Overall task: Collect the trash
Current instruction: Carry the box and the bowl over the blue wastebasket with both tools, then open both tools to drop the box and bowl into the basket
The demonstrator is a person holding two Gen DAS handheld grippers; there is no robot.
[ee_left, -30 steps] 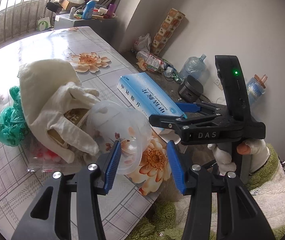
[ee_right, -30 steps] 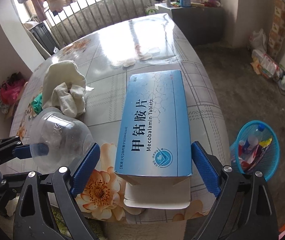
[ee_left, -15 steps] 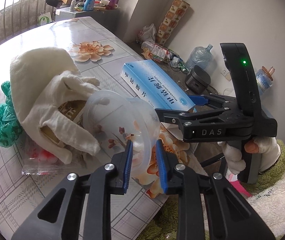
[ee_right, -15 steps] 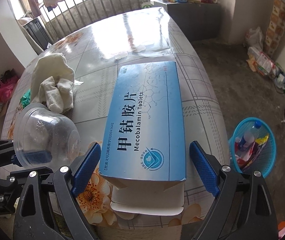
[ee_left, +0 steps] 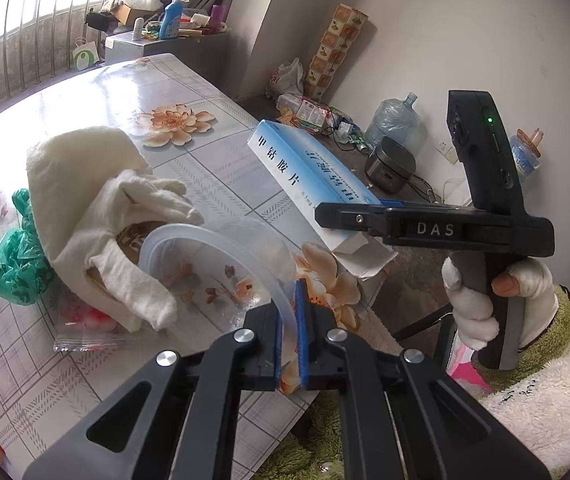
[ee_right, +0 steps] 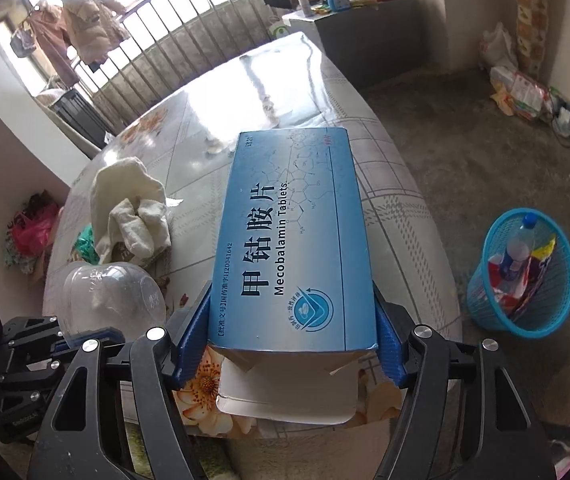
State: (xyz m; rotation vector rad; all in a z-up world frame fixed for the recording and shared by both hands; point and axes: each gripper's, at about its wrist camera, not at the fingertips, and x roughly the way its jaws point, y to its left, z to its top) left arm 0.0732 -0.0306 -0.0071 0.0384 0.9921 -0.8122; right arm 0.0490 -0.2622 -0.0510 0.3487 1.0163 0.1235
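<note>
Left gripper (ee_left: 290,320) clenched on rim of clear bowl (ee_left: 221,264), bowl tipped at near edge of surface (ee_left: 85,92), touching cream cloth (ee_left: 97,200). Right gripper (ee_right: 291,340) grasping blue box (ee_right: 293,240) by both long sides, open flap toward camera, box over the surface edge. Green bag (ee_left: 17,256) beside cloth. Blue basket (ee_right: 481,300) on floor, holding trash.

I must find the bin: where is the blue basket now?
In the right wrist view, the blue basket stands on the floor, right of the table and the blue box.
</note>
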